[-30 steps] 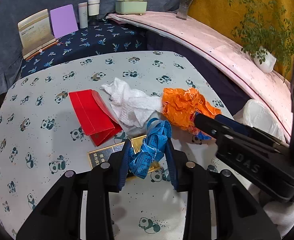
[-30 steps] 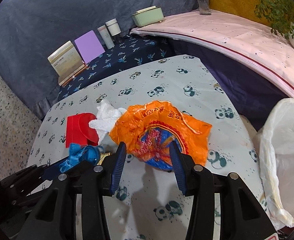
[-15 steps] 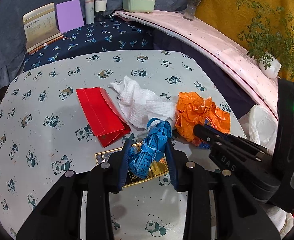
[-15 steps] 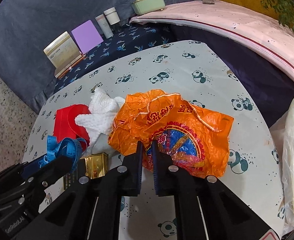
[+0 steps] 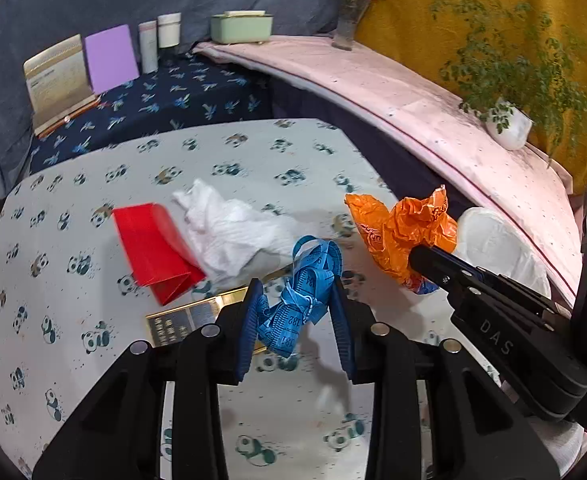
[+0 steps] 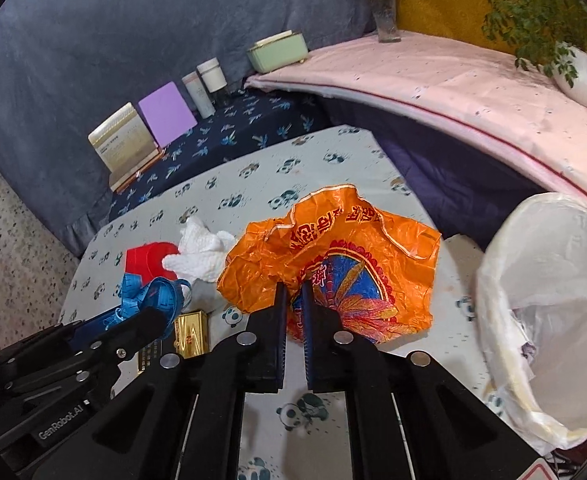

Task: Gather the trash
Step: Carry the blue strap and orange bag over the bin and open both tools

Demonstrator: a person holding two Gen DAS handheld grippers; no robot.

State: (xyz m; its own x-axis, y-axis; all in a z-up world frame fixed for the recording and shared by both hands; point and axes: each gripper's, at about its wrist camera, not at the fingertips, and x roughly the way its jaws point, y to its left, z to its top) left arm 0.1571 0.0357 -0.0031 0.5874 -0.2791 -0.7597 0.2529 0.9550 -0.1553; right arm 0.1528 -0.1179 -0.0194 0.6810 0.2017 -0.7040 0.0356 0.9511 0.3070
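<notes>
Pinching the orange wrapper (image 6: 333, 268) at its near edge, the right tongs (image 6: 292, 296) are nearly closed, so it can swing right to the lined bin (image 6: 553, 320). The left tongs (image 5: 297, 304), partly open, clamp the bunched blue tape measure (image 5: 301, 292) above the worktop (image 5: 73, 320).

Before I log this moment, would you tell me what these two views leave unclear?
- Gold box, left wrist view: print too small; near end hidden behind left gripper.
- White-lined bin, right wrist view: contents unclear, far side cut by frame edge.
- Red folder: mostly hidden behind white tissue.
</notes>
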